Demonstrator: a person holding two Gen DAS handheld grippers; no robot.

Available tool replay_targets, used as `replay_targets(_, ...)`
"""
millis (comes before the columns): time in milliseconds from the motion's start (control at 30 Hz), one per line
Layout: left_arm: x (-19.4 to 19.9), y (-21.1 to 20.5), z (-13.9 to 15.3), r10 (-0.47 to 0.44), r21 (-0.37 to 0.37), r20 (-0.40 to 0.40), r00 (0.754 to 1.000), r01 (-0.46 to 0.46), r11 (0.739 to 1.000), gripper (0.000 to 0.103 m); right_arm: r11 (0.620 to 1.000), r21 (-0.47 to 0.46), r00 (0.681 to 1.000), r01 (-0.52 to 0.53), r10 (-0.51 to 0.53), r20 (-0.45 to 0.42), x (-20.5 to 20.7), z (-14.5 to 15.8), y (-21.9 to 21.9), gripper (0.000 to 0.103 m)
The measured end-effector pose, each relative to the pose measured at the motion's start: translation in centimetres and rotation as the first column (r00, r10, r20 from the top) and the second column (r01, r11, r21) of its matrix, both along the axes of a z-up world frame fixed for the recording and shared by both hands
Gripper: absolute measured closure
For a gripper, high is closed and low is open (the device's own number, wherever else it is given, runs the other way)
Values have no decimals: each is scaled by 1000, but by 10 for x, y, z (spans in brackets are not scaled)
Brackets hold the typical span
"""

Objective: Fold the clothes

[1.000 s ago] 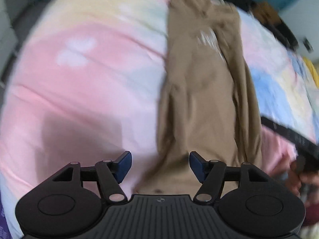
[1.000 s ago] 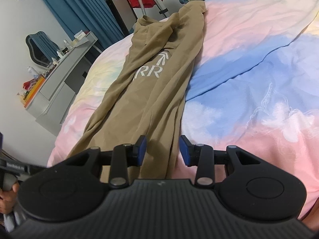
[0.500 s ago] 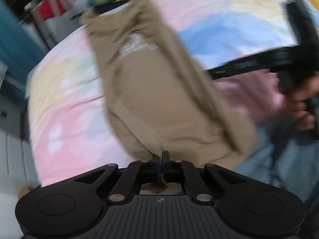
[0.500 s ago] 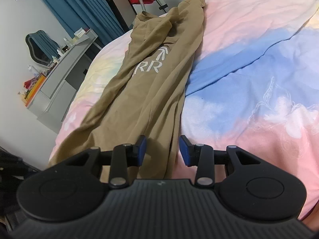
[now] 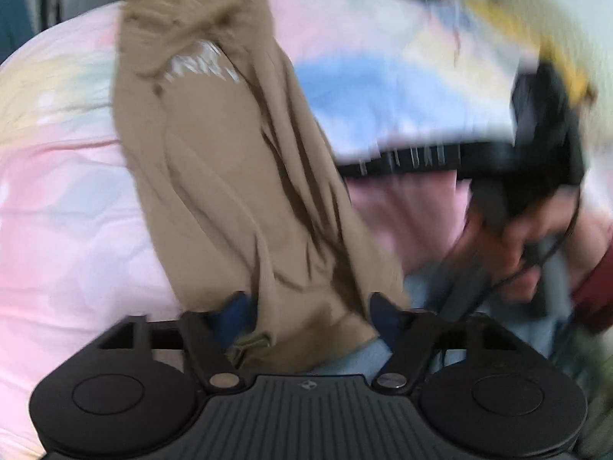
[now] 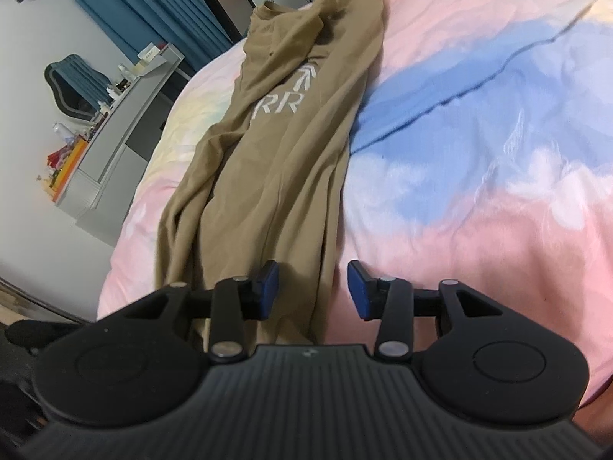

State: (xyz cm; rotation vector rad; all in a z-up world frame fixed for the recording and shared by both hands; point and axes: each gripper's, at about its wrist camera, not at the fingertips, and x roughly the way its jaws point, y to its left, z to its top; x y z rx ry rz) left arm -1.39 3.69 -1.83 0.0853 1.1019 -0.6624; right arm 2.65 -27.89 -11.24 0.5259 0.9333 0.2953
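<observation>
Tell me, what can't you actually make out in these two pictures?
- Left wrist view: motion blur smears the white print on the tan garment.
- Same view: the hand gripping the black tool is blurred.
- Right wrist view: the right gripper body hides the garment's near end.
- Small items on the grey desk: too small.

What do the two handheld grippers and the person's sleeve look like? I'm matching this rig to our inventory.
Both the left gripper and the right gripper are matte black with ribbed bodies, round side discs, silver pivot rivets and dark blue pads. The sleeve is maroon.
</observation>
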Motion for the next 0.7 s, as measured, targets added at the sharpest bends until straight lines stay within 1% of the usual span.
replay_targets(67,8,25,2,72,-94,-3,997,-72,993,23,1000,11,1000,-13,13,-21,1,-3,1,58)
replay_targets(100,12,39,2,104,-144,-13,994,-105,984,22,1000,17,999,-19,19,-32,1,-4,2,58)
replay_targets(167,21,64,-1,178,-230,-47,983,-184,956,20,999,30,998,-26,27,-48,1,-6,2,58)
replay_targets(233,32,86,-13,283,-271,-120,951,-306,913,20,998,57,998,-14,18,-60,-3,-6,0,58)
replay_targets(267,37,93,-17,317,-275,-151,936,-347,896,20,997,74,998,-8,13,-66,-5,-6,-1,58)
replay_targets(300,41,93,-21,324,-258,-165,931,-358,897,20,995,103,997,-2,10,-82,-8,-8,-2,56)
replay_targets(333,44,90,-23,322,-237,-167,932,-355,904,20,993,122,995,4,9,-103,-10,-10,-2,50)
replay_targets(400,49,77,-30,279,-190,-159,947,-307,933,19,993,121,992,6,10,-128,-15,-13,1,41)
replay_targets(433,50,68,-36,249,-153,-164,954,-274,949,19,994,109,991,4,11,-132,-17,-14,4,41)
replay_targets(467,52,60,-42,228,-122,-176,958,-251,960,20,995,96,991,-6,19,-135,-18,-14,7,41)
replay_targets(533,53,51,-51,198,-87,-205,958,-220,972,20,997,76,989,-34,45,-144,-19,-15,13,40)
replay_targets(567,54,49,-54,185,-83,-220,958,-208,975,21,996,71,987,-53,63,-149,-19,-16,17,40)
replay_targets(633,53,53,-53,163,-114,-247,955,-196,974,26,992,83,978,-99,112,-178,-19,-20,27,40)
replay_targets(700,51,55,-54,143,-126,-271,952,-183,975,42,987,81,967,-142,155,-200,-21,-24,37,40)
